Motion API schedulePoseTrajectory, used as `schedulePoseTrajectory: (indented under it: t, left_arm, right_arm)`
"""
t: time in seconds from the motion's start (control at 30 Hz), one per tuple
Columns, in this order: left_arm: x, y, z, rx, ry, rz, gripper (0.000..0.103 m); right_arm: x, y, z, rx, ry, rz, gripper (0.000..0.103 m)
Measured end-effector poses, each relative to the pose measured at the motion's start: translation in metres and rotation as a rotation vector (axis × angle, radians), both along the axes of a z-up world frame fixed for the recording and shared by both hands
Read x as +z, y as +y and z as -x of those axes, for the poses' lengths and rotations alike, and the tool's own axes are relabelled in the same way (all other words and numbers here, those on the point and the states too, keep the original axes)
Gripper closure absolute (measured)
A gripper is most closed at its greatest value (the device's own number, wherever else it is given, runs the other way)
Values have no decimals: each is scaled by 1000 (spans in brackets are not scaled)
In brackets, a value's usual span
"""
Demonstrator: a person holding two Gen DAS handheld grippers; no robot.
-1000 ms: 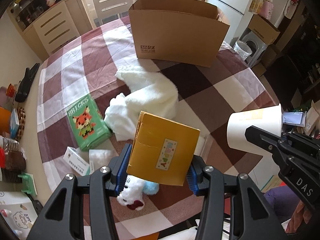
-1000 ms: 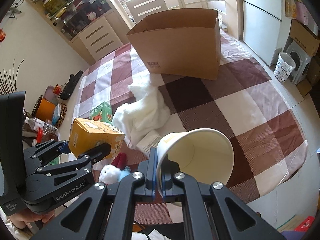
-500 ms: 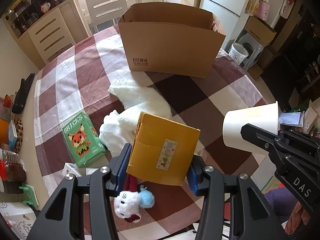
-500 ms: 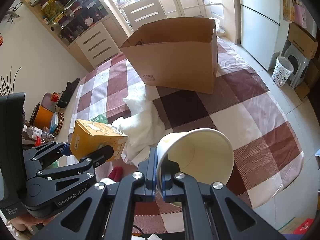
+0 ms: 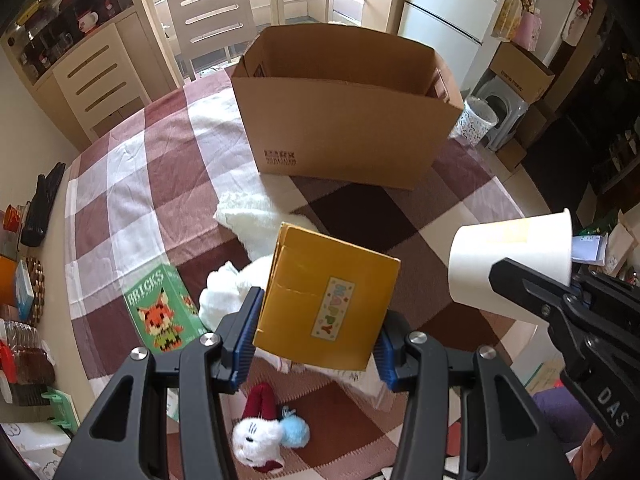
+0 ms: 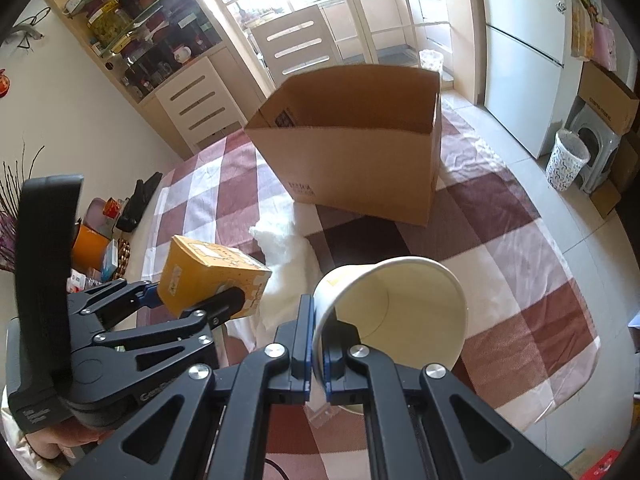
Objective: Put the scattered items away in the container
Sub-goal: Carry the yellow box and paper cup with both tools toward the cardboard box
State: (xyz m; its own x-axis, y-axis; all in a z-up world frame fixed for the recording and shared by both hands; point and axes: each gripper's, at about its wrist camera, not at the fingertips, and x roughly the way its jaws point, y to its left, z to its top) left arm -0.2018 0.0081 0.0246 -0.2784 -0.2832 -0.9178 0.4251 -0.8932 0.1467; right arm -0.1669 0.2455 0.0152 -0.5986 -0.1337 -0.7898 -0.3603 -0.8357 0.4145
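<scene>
My left gripper [image 5: 316, 336] is shut on a yellow box [image 5: 326, 298] with a "HAPPY" sticker and holds it above the table; it also shows in the right wrist view [image 6: 208, 280]. My right gripper [image 6: 318, 336] is shut on the rim of a white paper cup [image 6: 396, 312], held on its side; the cup also shows in the left wrist view [image 5: 508, 256]. The open cardboard box [image 5: 344, 120] stands at the far side of the checked table [image 5: 132, 184]. A white fluffy cloth [image 5: 256, 216], a green BRICKS box [image 5: 160, 308] and a small plush toy [image 5: 264, 436] lie below.
A white chair [image 5: 212, 20] and a drawer cabinet [image 5: 100, 80] stand beyond the table. Dark and orange items [image 5: 36, 208] line the table's left edge. A patterned bin [image 5: 476, 120] and stool stand on the floor at the right.
Both grippers have risen and moved forward toward the cardboard box, each still holding its item. The table items now sit lower in view.
</scene>
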Motion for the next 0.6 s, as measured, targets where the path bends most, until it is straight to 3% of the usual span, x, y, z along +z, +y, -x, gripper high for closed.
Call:
schedulePoseTrajectory:
  t: [0.6]
  left_arm:
    - [14, -33, 47, -1, 16, 21, 53]
  right_arm:
    - [26, 16, 38, 6, 37, -37, 100]
